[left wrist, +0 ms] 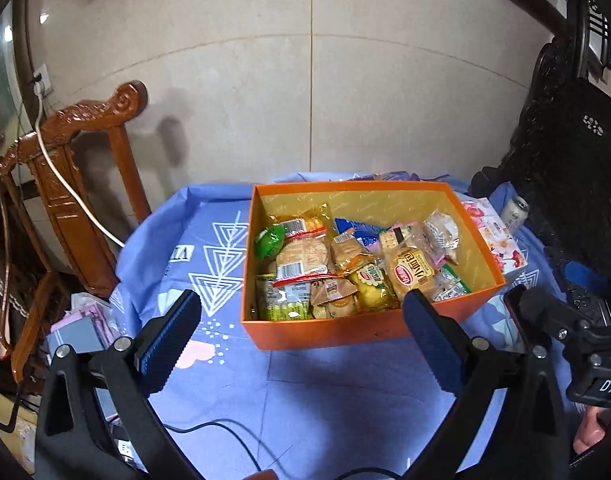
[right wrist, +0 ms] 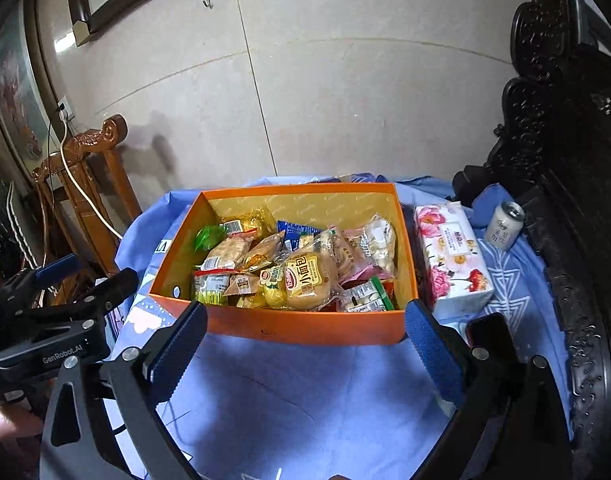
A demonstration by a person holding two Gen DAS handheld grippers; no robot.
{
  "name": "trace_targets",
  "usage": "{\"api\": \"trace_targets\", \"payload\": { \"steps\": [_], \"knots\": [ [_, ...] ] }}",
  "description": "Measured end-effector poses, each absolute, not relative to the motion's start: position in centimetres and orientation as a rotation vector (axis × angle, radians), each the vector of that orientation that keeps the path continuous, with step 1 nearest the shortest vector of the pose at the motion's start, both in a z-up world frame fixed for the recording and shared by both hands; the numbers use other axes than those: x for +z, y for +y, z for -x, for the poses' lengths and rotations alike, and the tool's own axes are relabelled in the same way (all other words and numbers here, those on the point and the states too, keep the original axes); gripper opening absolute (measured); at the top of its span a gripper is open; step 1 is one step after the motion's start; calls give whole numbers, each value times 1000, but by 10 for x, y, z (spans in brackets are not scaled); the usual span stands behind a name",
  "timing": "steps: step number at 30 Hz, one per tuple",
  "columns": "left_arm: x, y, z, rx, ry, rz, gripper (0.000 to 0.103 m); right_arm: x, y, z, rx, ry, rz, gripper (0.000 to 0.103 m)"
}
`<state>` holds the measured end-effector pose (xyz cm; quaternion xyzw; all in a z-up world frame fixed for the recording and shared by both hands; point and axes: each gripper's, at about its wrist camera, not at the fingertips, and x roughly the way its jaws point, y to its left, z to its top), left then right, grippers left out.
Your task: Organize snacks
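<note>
An orange box [left wrist: 329,330] with a gold lining stands on the blue tablecloth and holds several wrapped snacks: a small bread bun [left wrist: 409,274], a rice cracker pack [left wrist: 303,258], a green pack [left wrist: 270,240]. The box shows in the right wrist view [right wrist: 305,326] too, with the bun [right wrist: 310,280] near its front. My left gripper [left wrist: 301,336] is open and empty, just in front of the box. My right gripper [right wrist: 305,344] is open and empty, also just in front of the box.
A floral tissue pack [right wrist: 451,258] lies right of the box, with a small can [right wrist: 504,225] beyond it. A carved wooden chair [left wrist: 69,184] stands left of the table. Dark carved furniture [right wrist: 565,160] stands on the right. The tiled wall is behind.
</note>
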<state>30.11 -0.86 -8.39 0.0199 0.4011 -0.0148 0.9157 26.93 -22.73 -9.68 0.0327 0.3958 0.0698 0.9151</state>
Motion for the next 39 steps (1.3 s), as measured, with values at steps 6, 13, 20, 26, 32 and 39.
{"api": "trace_targets", "payload": {
  "steps": [6,13,20,26,32,39],
  "knots": [
    [-65,-4,-283,-18,801,-22,99,-83,-224,-251,124,791,-70,99],
    [-57,-2,-265,-20,795,-28,99,-77,-219,-234,121,785,-72,99],
    [-52,0,-255,-22,793,-29,99,-71,-215,-223,127,775,-66,99],
    [-47,-1,-247,-21,782,-31,99,-67,-216,-217,126,766,-67,99],
    [-45,-1,-244,-22,775,-36,99,-66,-217,-214,128,767,-67,99],
    [-39,-2,-238,-18,747,-48,99,-66,-218,-211,131,765,-71,99]
  ]
}}
